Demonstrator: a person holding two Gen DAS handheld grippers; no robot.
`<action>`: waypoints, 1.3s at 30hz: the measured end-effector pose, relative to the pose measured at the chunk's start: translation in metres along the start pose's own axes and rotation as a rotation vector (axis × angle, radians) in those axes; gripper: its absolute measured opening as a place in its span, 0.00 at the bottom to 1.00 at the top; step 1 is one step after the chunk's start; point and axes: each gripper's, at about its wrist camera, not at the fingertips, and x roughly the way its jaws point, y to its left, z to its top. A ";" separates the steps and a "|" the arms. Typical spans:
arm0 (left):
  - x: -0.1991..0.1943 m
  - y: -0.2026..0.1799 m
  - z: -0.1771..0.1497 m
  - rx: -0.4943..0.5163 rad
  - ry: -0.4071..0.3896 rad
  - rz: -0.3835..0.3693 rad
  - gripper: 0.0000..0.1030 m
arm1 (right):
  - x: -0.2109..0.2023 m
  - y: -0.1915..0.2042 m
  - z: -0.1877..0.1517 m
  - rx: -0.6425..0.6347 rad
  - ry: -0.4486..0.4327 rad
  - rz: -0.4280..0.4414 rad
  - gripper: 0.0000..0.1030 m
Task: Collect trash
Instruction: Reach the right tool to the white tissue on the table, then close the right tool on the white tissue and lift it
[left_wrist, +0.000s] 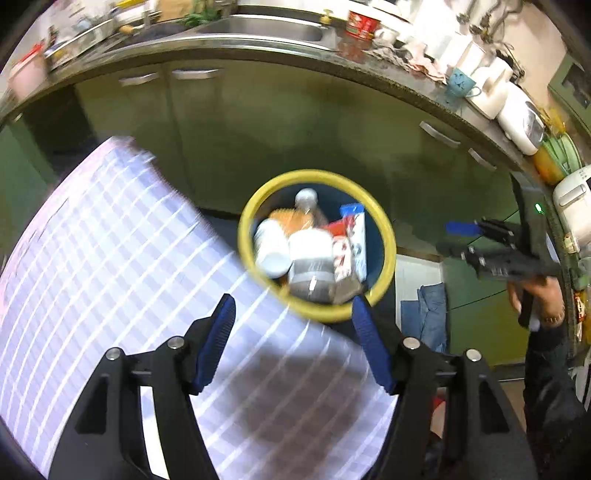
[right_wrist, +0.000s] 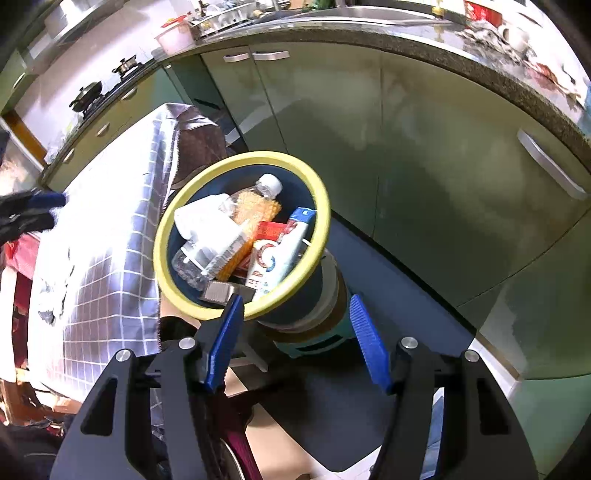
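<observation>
Bin (right_wrist: 242, 236) with yellow rim, full of bottles and cartons, straight ahead of right gripper (right_wrist: 297, 339), nearer than left gripper (left_wrist: 293, 341). Both sets of jaws apart, holding nothing. Checked tablecloth (left_wrist: 110, 240) on worktop just left of bin.

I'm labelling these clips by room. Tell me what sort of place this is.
A home kitchen, most likely. A steel sink is set into a stone countertop above green cabinet doors, and a gas hob with pots runs along the side wall. A yellow-rimmed trash bin full of packaging stands by a checked tablecloth.
</observation>
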 end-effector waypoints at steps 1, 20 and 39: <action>-0.009 0.004 -0.009 -0.014 -0.003 0.006 0.63 | 0.000 0.008 0.001 -0.017 0.001 0.007 0.59; -0.134 0.128 -0.232 -0.455 -0.102 0.127 0.67 | 0.100 0.367 0.031 -0.652 0.154 0.353 0.59; -0.134 0.150 -0.274 -0.494 -0.104 0.093 0.68 | 0.154 0.436 0.023 -0.754 0.251 0.248 0.37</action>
